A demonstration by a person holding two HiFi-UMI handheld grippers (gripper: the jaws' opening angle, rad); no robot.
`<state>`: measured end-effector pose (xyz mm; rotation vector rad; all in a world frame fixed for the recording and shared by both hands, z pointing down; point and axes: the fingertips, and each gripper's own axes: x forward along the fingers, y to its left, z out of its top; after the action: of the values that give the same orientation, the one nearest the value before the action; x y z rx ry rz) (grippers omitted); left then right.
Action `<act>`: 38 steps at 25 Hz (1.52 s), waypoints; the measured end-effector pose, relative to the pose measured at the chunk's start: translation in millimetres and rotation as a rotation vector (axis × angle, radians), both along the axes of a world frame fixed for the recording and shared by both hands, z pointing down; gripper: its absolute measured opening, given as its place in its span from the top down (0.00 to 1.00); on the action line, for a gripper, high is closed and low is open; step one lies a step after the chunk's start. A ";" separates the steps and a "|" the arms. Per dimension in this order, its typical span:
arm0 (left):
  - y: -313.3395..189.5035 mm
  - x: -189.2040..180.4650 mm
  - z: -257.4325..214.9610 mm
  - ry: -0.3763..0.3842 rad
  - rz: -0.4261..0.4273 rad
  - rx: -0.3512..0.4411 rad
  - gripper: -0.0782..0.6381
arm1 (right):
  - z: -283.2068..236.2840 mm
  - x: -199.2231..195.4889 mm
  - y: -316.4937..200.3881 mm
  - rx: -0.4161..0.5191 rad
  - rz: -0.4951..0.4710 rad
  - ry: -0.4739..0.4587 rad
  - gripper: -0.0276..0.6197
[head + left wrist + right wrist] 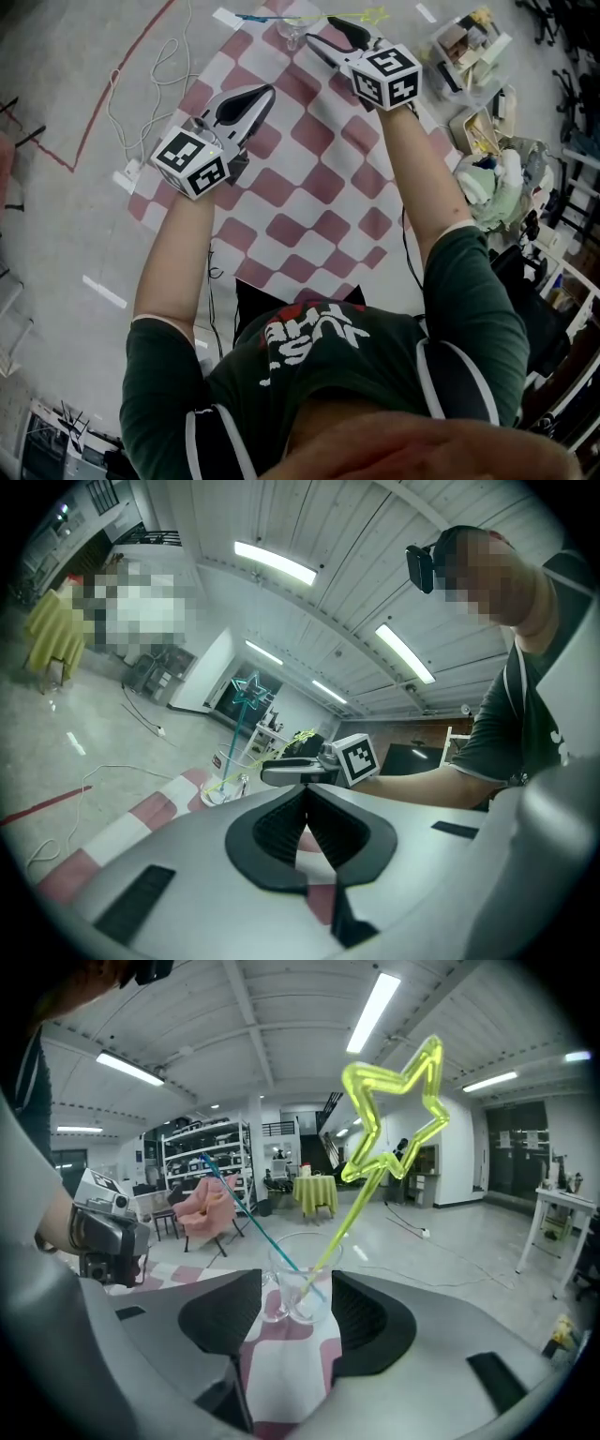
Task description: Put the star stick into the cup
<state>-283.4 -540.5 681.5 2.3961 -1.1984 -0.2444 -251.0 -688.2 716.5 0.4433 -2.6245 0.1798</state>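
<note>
The right gripper (295, 1294) has its jaws released, wide apart and empty. They face a clear glass cup (302, 1283) just ahead of their tips on a red-and-white checked cloth (281, 1372). A yellow-green star-topped plastic stick (394, 1115) leans inside that cup beside a thin teal stick (239, 1206). The left gripper (307, 803) has its jaws clenched on nothing.

Inventory, non-task items:
- 1 red-and-white checkered cloth (309, 202), flat on the grey floor (66, 56).
- 1 white cable (111, 112), looped left of the cloth.
- 1 red tape line (97, 125) on the floor.
- Open boxes of clutter (469, 47), right of the cloth.
- 1 pink armchair (200, 1206).
- 1 table under a yellow-green cover (317, 1192).
</note>
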 end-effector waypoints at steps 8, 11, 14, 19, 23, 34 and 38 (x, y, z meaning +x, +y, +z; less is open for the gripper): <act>27.7 -7.6 -37.4 -0.003 -0.013 0.022 0.88 | -13.5 25.5 52.1 -0.135 0.057 -0.040 0.59; 42.7 -11.6 -60.3 -0.005 -0.006 0.039 0.88 | -37.3 28.5 80.4 -0.179 0.061 -0.098 0.64; 57.2 -17.2 -83.9 -0.011 0.007 0.063 0.88 | -68.8 28.9 101.9 -0.188 0.064 -0.158 0.78; 86.8 -44.3 -128.1 -0.022 0.023 0.071 0.88 | -131.3 11.2 137.2 -0.187 0.068 -0.218 0.89; 114.0 -57.7 -174.0 -0.024 0.046 0.093 0.88 | -193.3 8.4 168.2 -0.162 0.097 -0.244 0.90; 214.6 -15.8 -272.8 -0.044 -0.010 0.073 0.88 | -318.8 81.3 262.1 -0.131 0.088 -0.314 0.91; 255.3 32.0 -304.8 -0.073 -0.043 0.084 0.88 | -351.5 130.0 310.4 -0.133 0.032 -0.333 0.91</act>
<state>-251.4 -285.2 376.7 2.4726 -1.2971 -0.2272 -121.0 -377.8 365.0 0.4420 -2.9059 0.4727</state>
